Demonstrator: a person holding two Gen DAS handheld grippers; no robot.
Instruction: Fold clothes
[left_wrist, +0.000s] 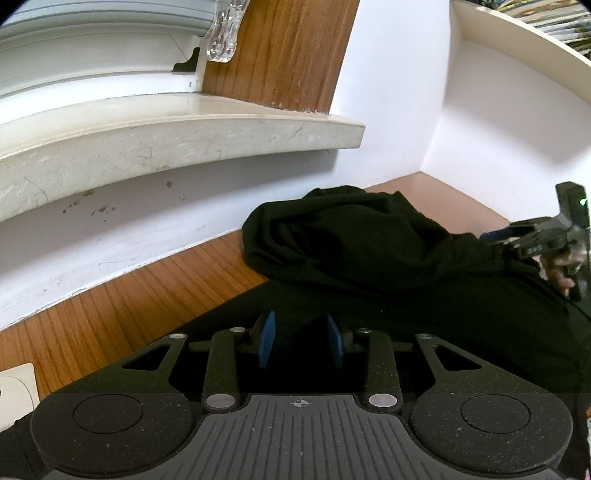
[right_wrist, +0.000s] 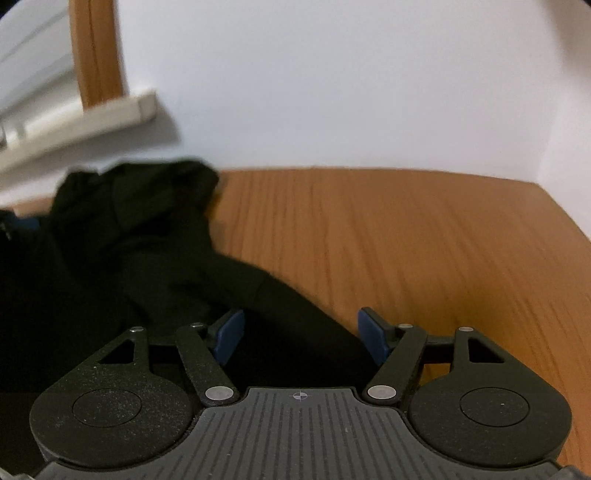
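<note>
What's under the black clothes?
The crumpled black cloth garment lies on a brown wooden tabletop, which shows bare beside it. Whatever else might be beneath the heap is covered by the fabric.

Left tool (left_wrist: 301, 338) part-open and angled downward; right tool (right_wrist: 301, 334) spread wide.

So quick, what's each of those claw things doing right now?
Left gripper: partly closed over the black garment; grip cannot be told.
Right gripper: open, garment between its pads, not pinched.
</note>
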